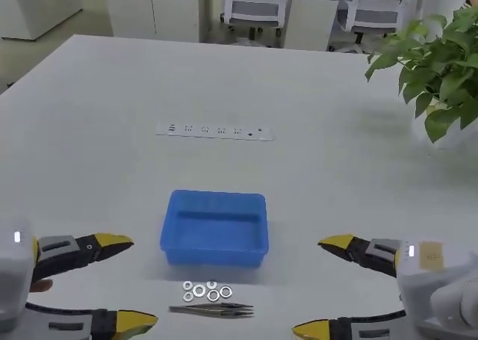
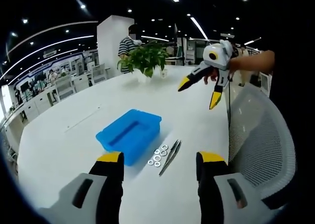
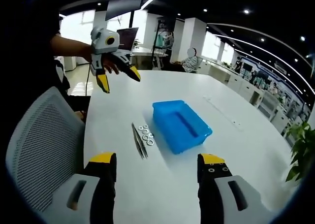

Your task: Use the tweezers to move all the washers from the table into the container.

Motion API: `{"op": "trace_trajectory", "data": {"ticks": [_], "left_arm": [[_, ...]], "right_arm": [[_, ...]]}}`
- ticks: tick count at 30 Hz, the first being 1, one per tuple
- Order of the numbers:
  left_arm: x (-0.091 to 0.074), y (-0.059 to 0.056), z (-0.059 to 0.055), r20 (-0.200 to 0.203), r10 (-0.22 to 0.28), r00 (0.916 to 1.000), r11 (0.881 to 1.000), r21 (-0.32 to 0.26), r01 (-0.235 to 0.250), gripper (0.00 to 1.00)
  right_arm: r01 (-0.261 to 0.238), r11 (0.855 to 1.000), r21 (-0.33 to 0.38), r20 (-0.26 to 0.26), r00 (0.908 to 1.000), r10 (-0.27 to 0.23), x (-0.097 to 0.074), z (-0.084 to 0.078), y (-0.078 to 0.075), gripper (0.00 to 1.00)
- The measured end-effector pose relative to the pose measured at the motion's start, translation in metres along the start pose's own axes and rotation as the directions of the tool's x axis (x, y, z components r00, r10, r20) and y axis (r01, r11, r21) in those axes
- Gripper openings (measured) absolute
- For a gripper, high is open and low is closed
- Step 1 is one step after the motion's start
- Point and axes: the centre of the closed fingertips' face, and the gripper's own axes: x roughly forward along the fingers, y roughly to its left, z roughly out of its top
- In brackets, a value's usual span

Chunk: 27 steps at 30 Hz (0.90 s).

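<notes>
Task not yet begun
The washers (image 1: 206, 290) are clustered on the table (image 1: 224, 78) just near of the empty blue container (image 1: 215, 228); the tweezers (image 1: 212, 308) are left ungrasped beside them, with left gripper (image 1: 142, 282) and right gripper (image 1: 308, 286) spread wide, empty.

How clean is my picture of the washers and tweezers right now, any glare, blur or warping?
Head view: soft even light, washers and tweezers sharp, faint shadow in front of the container. Left gripper view: fisheye curves the table, washers tiny but clear. Right gripper view: same curving, bright window washed out at top left.
</notes>
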Motion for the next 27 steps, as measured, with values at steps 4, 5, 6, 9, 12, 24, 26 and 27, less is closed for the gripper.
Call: {"op": "trace_trajectory", "data": {"ticks": [4, 5, 6, 9, 12, 24, 26, 27], "left_arm": [[0.005, -0.001, -0.006, -0.028, -0.024, 0.9993, 0.999, 0.027, 0.025, 0.60], [0.006, -0.001, -0.007, -0.031, -0.030, 0.9991, 0.999, 0.030, 0.031, 0.59], [0.007, -0.002, -0.008, -0.035, -0.036, 0.9987, 0.999, 0.030, 0.038, 0.58], [0.011, -0.002, -0.012, -0.046, -0.052, 0.9976, 0.998, 0.036, 0.054, 0.54], [0.016, -0.004, -0.015, -0.058, -0.071, 0.9958, 0.996, 0.049, 0.073, 0.51], [0.029, -0.004, -0.030, -0.117, -0.130, 0.9845, 0.987, 0.075, 0.140, 0.37], [0.031, -0.005, -0.032, -0.128, -0.141, 0.9817, 0.986, 0.075, 0.152, 0.34], [0.033, -0.005, -0.034, -0.136, -0.146, 0.9799, 0.984, 0.081, 0.158, 0.33]], "right_arm": [[-0.034, 0.999, -0.027, -0.023, 0.9992, 0.034, 0.007, -0.003, 0.003, 0.63], [-0.042, 0.998, -0.035, -0.026, 0.9988, 0.041, 0.009, -0.003, 0.004, 0.62], [-0.052, 0.998, -0.047, -0.034, 0.9982, 0.050, 0.011, -0.004, 0.004, 0.61], [-0.076, 0.995, -0.068, -0.055, 0.9959, 0.072, 0.016, -0.007, 0.006, 0.58], [-0.105, 0.990, -0.089, -0.071, 0.9925, 0.099, 0.022, -0.009, 0.010, 0.56], [-0.189, 0.971, -0.146, -0.108, 0.9788, 0.174, 0.042, -0.014, 0.017, 0.45], [-0.201, 0.968, -0.152, -0.114, 0.9762, 0.185, 0.045, -0.015, 0.018, 0.44], [-0.208, 0.965, -0.157, -0.118, 0.9745, 0.191, 0.047, -0.016, 0.019, 0.43]]}}
